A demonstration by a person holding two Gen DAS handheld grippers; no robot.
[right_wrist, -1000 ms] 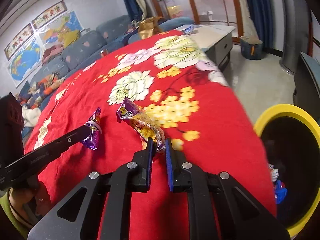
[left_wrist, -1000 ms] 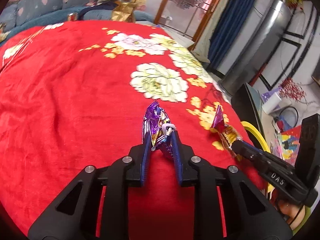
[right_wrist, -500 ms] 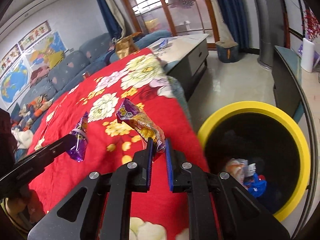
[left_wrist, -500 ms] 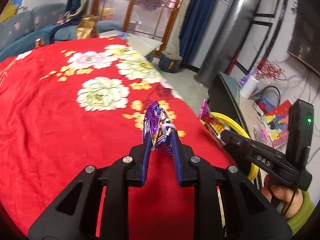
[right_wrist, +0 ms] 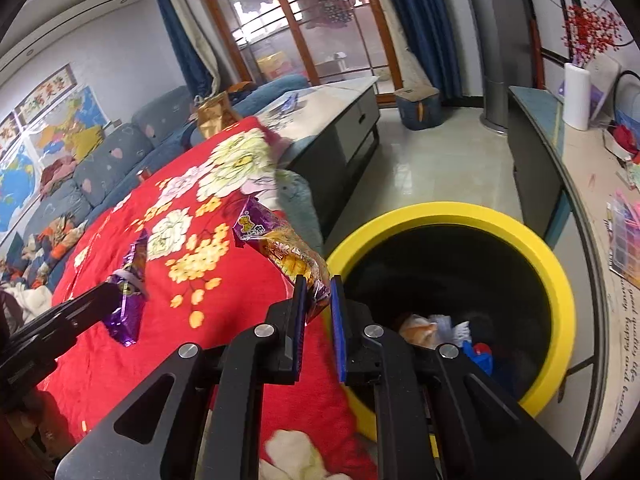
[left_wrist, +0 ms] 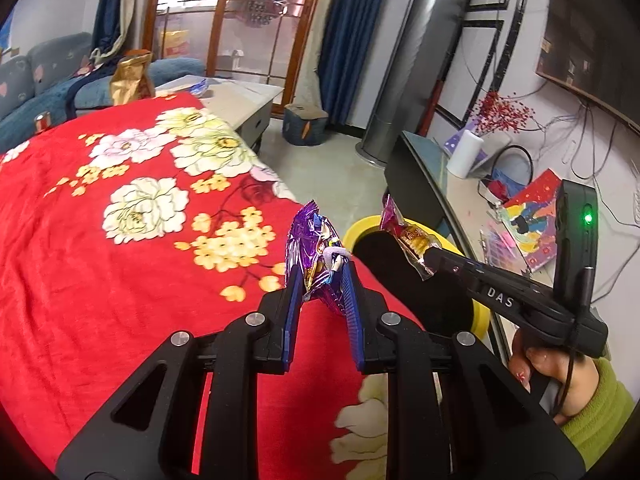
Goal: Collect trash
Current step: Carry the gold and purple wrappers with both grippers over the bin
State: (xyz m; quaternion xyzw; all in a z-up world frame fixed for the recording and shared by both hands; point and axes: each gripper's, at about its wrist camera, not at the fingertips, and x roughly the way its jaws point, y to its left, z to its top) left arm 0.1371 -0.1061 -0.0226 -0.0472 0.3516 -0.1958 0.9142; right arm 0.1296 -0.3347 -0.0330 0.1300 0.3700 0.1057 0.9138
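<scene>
Right wrist view: orange snack wrapper (right_wrist: 286, 252), crinkled, pinched at its lower end by the narrowly set right gripper (right_wrist: 317, 292) just beside the yellow bin (right_wrist: 558, 280); bin contents seem crumpled. Left gripper (left_wrist: 320, 276) clamps a purple wrapper (left_wrist: 316, 252) over the red floral blanket (left_wrist: 100, 260).

The blanket (right_wrist: 120, 264) fills the left half of the right wrist frame. The bin (right_wrist: 552, 280) stands at lower right, just beside the blanket edge, with trash (right_wrist: 440, 328) inside. Behind the blanket, in the upper left, is the sofa (right_wrist: 120, 156).
</scene>
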